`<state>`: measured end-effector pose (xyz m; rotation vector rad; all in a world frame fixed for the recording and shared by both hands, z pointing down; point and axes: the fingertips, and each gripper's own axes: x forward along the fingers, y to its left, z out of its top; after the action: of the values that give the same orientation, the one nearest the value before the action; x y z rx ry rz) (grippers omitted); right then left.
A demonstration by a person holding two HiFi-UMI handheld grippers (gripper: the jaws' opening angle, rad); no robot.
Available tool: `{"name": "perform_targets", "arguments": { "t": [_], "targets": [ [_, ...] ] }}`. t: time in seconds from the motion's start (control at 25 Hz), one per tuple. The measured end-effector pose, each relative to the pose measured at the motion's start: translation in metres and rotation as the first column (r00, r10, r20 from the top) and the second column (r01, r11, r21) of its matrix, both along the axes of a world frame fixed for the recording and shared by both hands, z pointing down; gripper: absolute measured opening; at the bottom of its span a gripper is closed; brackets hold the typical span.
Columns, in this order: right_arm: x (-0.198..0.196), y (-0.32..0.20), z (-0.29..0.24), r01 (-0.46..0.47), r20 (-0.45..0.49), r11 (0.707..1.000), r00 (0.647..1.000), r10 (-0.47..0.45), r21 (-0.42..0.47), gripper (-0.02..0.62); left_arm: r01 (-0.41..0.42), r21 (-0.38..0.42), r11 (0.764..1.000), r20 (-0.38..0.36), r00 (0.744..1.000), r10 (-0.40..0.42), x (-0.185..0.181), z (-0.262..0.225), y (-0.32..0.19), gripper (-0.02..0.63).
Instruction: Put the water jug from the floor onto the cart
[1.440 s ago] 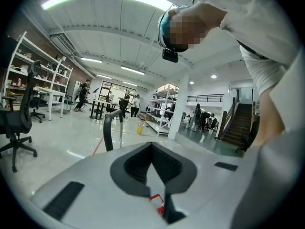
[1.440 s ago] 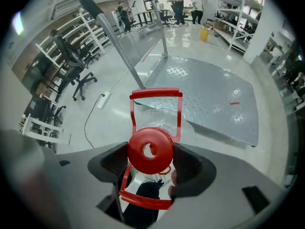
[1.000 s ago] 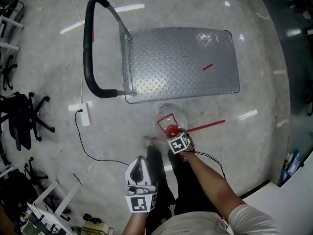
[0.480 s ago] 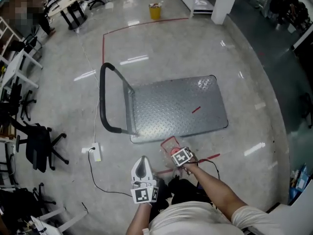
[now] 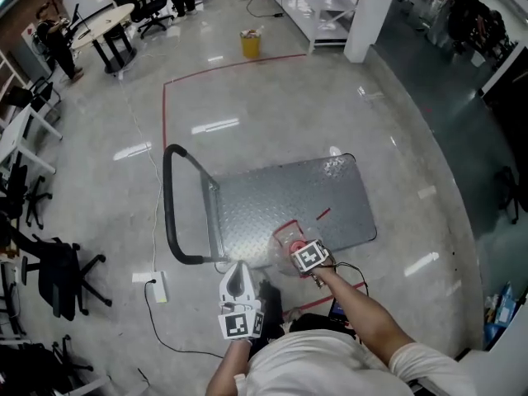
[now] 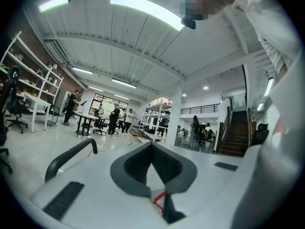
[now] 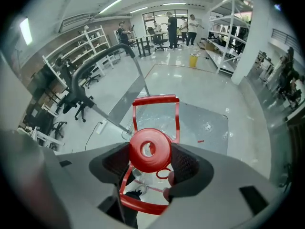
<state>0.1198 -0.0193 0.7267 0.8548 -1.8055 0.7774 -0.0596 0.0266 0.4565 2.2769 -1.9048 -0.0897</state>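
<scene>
The jug (image 5: pixel 283 239) hangs at the near edge of the cart (image 5: pixel 289 192), partly over the deck and partly over the floor (image 5: pixel 396 139). No view shows whether its base touches anything. The right gripper (image 5: pixel 297 247) holds it from above, with both pads pressed on the sides of the red cap (image 7: pixel 150 149). The jug's red carry loop (image 7: pixel 156 100) stands out past the jaws. The clear body hangs below, and through it the right gripper view shows the deck and a strip of red tape (image 7: pixel 143 187) on the floor.

The step in hand looks like the carry across onto the deck. The only hold is on a smooth round cap, so a jerk or a swing could probably work it loose. It would likely go best to keep the squeeze firm and the jug plumb. The jug should travel well in from the near edge towards the middle of the deck. It should then come down flat, and the jaws should part only once the deck bears the weight.

The left gripper (image 5: pixel 238 285) is held on the near side of the cart, below the bar (image 5: pixel 169 209). Its jaws are pressed together on nothing, and it seems to have no part in this step beyond staying out of the way.
</scene>
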Motion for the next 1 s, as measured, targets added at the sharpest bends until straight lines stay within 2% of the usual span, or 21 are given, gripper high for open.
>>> {"name": "perform_targets", "arguments": {
  "t": [0.2, 0.32, 0.52, 0.68, 0.84, 1.0],
  "targets": [
    [-0.010, -0.067, -0.008, -0.038, 0.020, 0.999, 0.999, 0.038, -0.007, 0.278, -0.082, 0.015, 0.997, -0.038, 0.996, 0.082, -0.007, -0.014, -0.062, 0.003],
    [-0.020, -0.108, -0.004, -0.055, 0.021, 0.998, 0.998, 0.055, -0.010, 0.278, -0.088, 0.000, 0.996, -0.033, 0.996, 0.088, -0.012, -0.013, -0.094, 0.003],
    [-0.040, -0.158, 0.014, -0.069, 0.047, 0.998, 0.997, 0.069, -0.013, 0.278, -0.060, -0.049, 0.997, -0.028, 0.998, 0.059, -0.019, -0.001, -0.120, 0.003],
    [-0.046, -0.171, 0.044, -0.105, 0.040, 0.989, 0.993, 0.109, -0.105, 0.278, -0.003, -0.090, 0.996, -0.016, 1.000, 0.001, -0.030, 0.011, -0.130, 0.003],
    [-0.045, -0.196, 0.067, -0.125, 0.022, 0.989, 0.992, 0.127, -0.082, 0.278, 0.047, -0.106, 0.993, -0.009, 0.999, -0.048, -0.040, 0.022, -0.138, 0.003],
    [-0.062, -0.201, 0.072, -0.091, 0.026, 0.993, 0.995, 0.093, -0.081, 0.278, 0.077, -0.127, 0.989, -0.007, 0.997, -0.079, -0.051, 0.031, -0.143, 0.003]
  ]
}}
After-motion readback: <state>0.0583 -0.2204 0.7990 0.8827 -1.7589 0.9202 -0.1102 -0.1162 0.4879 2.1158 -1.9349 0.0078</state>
